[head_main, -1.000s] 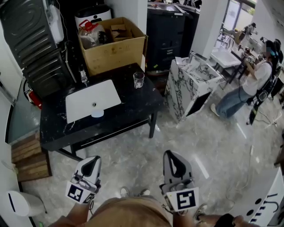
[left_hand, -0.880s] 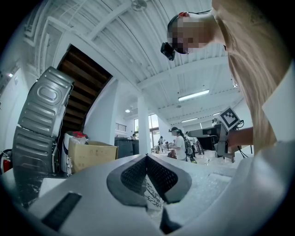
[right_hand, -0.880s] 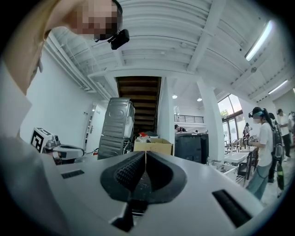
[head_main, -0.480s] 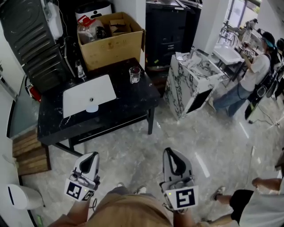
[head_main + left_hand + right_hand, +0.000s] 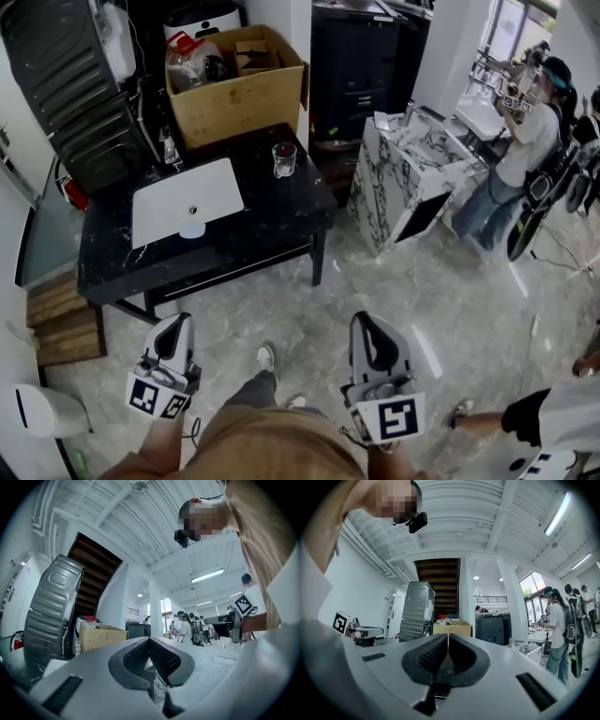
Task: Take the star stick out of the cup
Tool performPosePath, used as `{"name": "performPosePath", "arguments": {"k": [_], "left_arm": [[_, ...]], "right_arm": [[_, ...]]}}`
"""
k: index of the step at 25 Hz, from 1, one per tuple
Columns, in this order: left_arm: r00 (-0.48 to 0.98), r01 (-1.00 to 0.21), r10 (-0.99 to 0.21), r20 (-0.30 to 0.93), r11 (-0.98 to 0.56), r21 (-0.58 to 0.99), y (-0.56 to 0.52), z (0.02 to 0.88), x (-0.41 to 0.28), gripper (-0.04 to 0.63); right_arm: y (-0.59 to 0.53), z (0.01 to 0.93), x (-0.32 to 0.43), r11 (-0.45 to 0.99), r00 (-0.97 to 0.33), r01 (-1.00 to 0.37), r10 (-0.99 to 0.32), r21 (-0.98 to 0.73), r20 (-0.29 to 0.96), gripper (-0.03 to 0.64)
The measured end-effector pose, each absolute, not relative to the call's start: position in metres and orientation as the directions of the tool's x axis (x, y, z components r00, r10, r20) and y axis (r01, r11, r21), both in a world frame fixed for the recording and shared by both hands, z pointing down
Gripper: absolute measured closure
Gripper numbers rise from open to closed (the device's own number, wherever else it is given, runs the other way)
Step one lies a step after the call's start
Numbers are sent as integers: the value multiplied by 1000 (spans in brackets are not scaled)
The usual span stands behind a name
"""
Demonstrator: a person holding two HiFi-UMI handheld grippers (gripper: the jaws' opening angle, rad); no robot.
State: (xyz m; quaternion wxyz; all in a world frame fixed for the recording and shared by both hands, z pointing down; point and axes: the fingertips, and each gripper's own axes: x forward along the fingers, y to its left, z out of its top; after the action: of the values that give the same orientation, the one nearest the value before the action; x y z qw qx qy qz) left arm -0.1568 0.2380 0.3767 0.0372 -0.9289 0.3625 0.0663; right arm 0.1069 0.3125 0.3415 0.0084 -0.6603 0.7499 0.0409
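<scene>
A clear glass cup stands near the far right of the black table, well ahead of both grippers. No star stick can be made out in it from here. My left gripper hangs low at the left over the floor, its jaws closed together with nothing between them. At the lower right my right gripper is held the same way, shut and empty. Both point toward the table but stay far short of it.
A white basin lies on the table's left part, a cardboard box behind it. A marble-patterned cabinet stands right of the table, with a person beyond. Wooden boards and a white bin sit at the left.
The table has drawn slightly nearer in the head view. A shoe now shows stepping forward between the grippers, and the left gripper has shifted a little left. Both stay shut.
</scene>
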Motion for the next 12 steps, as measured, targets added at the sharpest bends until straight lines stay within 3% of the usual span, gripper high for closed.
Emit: {"name": "performPosePath", "arguments": {"k": [12], "left_arm": [[730,-676,-669,-139,-737,-7,178,391,-154,594]], "right_arm": [[262,351,116,90,-92,-995,-995,35,-34,612]]}}
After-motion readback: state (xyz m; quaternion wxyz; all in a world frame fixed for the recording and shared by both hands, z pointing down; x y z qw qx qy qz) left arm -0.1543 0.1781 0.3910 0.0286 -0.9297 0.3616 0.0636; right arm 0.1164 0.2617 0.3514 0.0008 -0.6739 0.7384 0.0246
